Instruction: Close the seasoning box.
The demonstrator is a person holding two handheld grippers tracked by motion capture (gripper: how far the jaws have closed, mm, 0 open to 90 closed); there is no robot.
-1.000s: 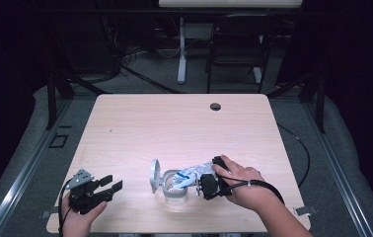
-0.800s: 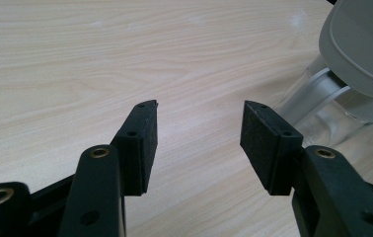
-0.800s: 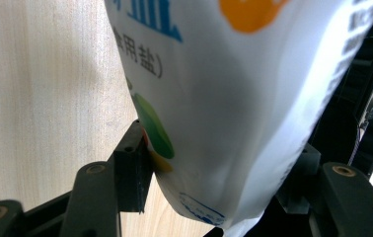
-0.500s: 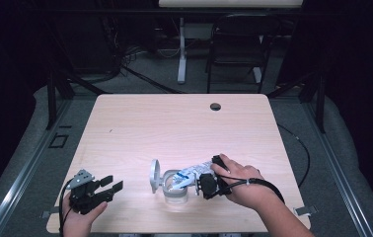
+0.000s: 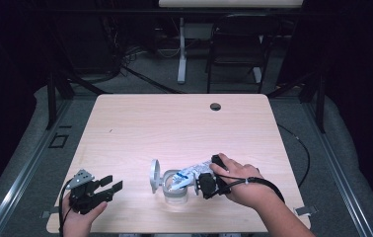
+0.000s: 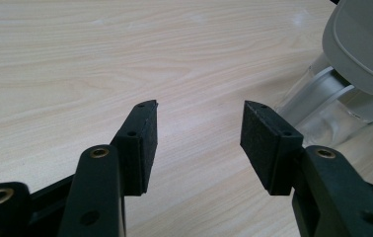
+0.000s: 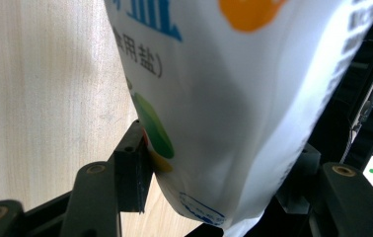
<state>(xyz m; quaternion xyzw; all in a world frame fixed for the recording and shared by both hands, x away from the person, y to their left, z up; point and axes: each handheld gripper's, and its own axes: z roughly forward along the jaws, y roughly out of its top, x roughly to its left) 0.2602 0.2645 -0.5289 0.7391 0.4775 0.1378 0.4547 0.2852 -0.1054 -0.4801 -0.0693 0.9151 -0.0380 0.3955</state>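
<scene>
Near front edge of counter [image 5: 140, 123]: pouring from salt bag [image 5: 190, 174] into clear jar [image 5: 175, 191], mid-step.

Right gripper [image 5: 200, 183] clamped on bottom end of bag, both jaws pressed against it in right gripper view [image 7: 214, 123]; bag tipped low, mouth end over jar opening, probably inside the rim, hard to confirm at this size. Jar upright, hinged grey lid [image 5: 154, 176] flipped open on its left side, also seen close in left gripper view [image 6: 367, 49]. Left gripper [image 5: 106, 186] idle, jaws spread, holding nothing, well apart to jar's left. Next move likely needs bag end raised more while mouth kept over jar; steadying jar with free gripper would help against tipping. Open lid near bag mouth, possible snag. Cable hole [image 5: 215, 106] far back, no obstruction.
</scene>
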